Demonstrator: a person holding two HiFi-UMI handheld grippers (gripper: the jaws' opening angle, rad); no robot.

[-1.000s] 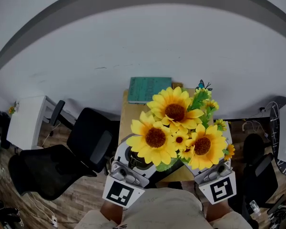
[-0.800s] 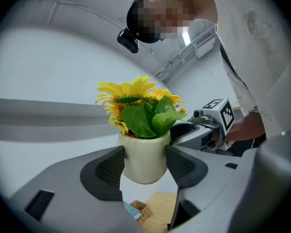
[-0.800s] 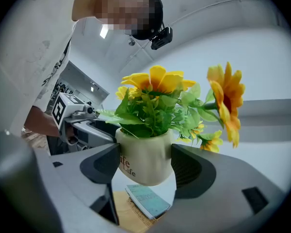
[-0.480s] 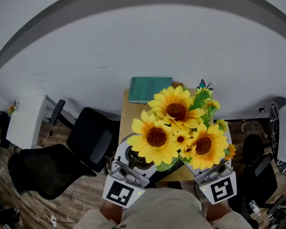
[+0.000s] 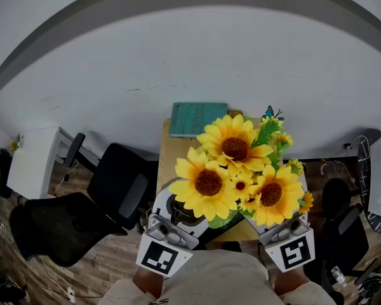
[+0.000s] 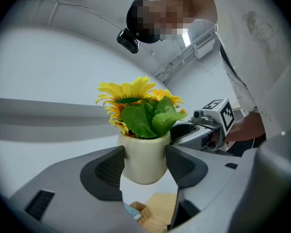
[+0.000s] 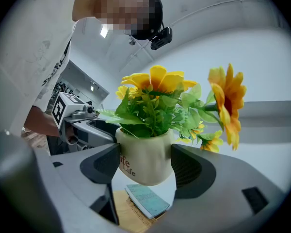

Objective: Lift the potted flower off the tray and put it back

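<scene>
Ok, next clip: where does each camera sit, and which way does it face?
Head view: on the person's head, facing steeply down onto the sunflowers, table and teal book; left claw, right claw and torso below.
Left gripper view: on the left claw, facing along its jaws, shut on the cream pot; right claw and an arm beyond.
Right gripper view: on the right claw, jaws on that pot; left claw beyond.
Both share the pot.

L hand-held gripper (image 6: 145, 164), R hand-held gripper (image 7: 145, 164) — both tight on pot (image 6: 144, 152)
</scene>
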